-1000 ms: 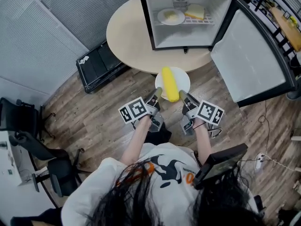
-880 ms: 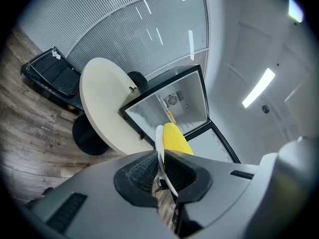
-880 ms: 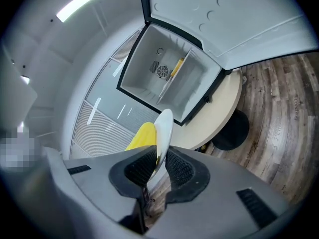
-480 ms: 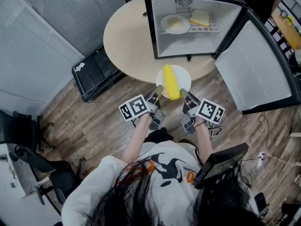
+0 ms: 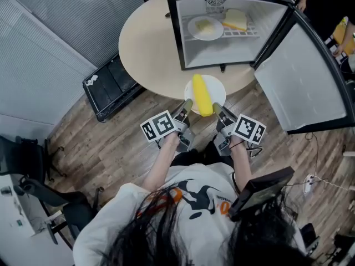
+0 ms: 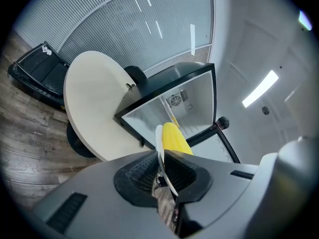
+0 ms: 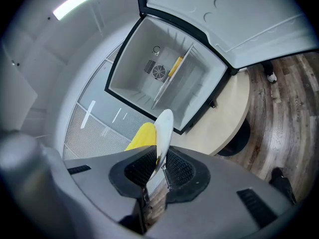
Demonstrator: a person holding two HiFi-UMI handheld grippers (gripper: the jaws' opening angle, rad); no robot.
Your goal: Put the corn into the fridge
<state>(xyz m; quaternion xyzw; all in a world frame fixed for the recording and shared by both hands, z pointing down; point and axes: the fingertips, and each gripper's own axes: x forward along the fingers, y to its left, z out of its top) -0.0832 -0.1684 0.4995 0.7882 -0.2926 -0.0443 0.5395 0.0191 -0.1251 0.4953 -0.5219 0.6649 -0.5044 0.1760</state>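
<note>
A yellow corn cob (image 5: 201,95) lies on a white plate (image 5: 217,91) held level in front of the person, just short of the round table (image 5: 144,43). My left gripper (image 5: 186,106) is shut on the plate's near-left rim; my right gripper (image 5: 217,110) is shut on its near-right rim. In the left gripper view the plate (image 6: 160,148) stands edge-on between the jaws with the corn (image 6: 174,137) behind it. The right gripper view shows the plate (image 7: 163,131) and corn (image 7: 142,137) likewise. The fridge (image 5: 222,26) stands open on the table, past the plate.
On the fridge's upper rack sit a plate of food (image 5: 205,27) and a yellow block (image 5: 236,19); its lower space is bare. The open door (image 5: 302,79) swings out to the right. A black case (image 5: 108,85) lies on the wood floor left of the table.
The view has shifted slightly; the grippers and plate with corn have stayed in almost the same place before the fridge, both still shut on the rim.
</note>
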